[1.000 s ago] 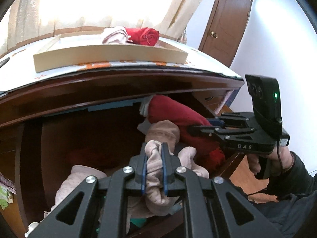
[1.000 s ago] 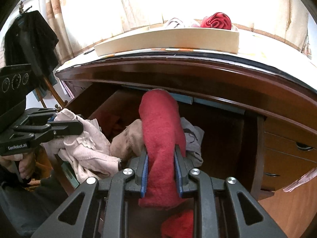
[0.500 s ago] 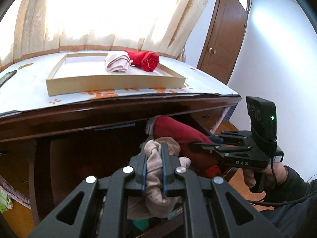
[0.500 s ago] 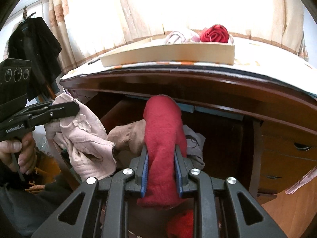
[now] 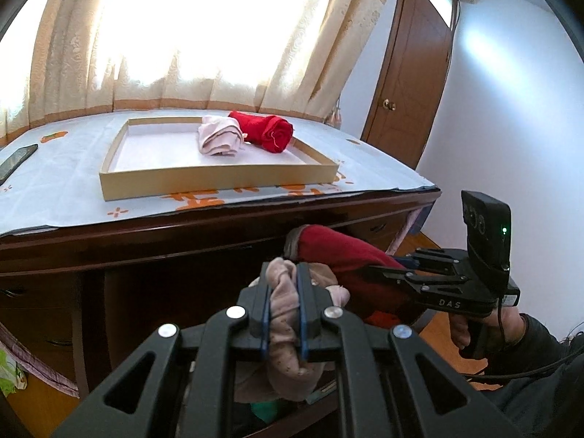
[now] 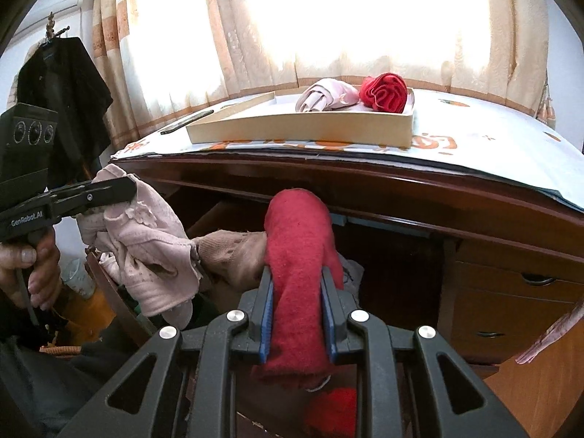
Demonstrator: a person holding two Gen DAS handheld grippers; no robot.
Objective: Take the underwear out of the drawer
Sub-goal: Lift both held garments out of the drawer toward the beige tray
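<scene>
**Two garments clamped in front of the wooden desk**

A pale pink underwear piece (image 5: 283, 314) is pinched between the blue pads of the left gripper (image 5: 284, 310), whose jaws are pressed together on the cloth. The same garment is seen hanging from that gripper (image 6: 109, 193) in the right wrist view, just in front of the wooden desk (image 5: 146, 233) and below its top edge. A red underwear piece (image 6: 297, 273) is clamped by the right gripper (image 6: 297, 314); its jaws are held narrowly apart by the thick fabric, which stands up between them and droops below. Both garments are held before the dark opening under the desk top, where the drawer appears to lie, though its edges are hard to make out in the shadow. A brownish lace garment (image 6: 233, 255) is stretched between the two held pieces.

On top of the desk, a shallow cardboard tray (image 5: 219, 180) is set on a white patterned cloth (image 5: 47, 189). Inside the tray, at its far side, a rolled pink garment (image 5: 219, 140) and a rolled red garment (image 5: 268, 133) are laid touching each other. A phone (image 5: 16, 160) is placed on the cloth to the left of the tray.
</scene>
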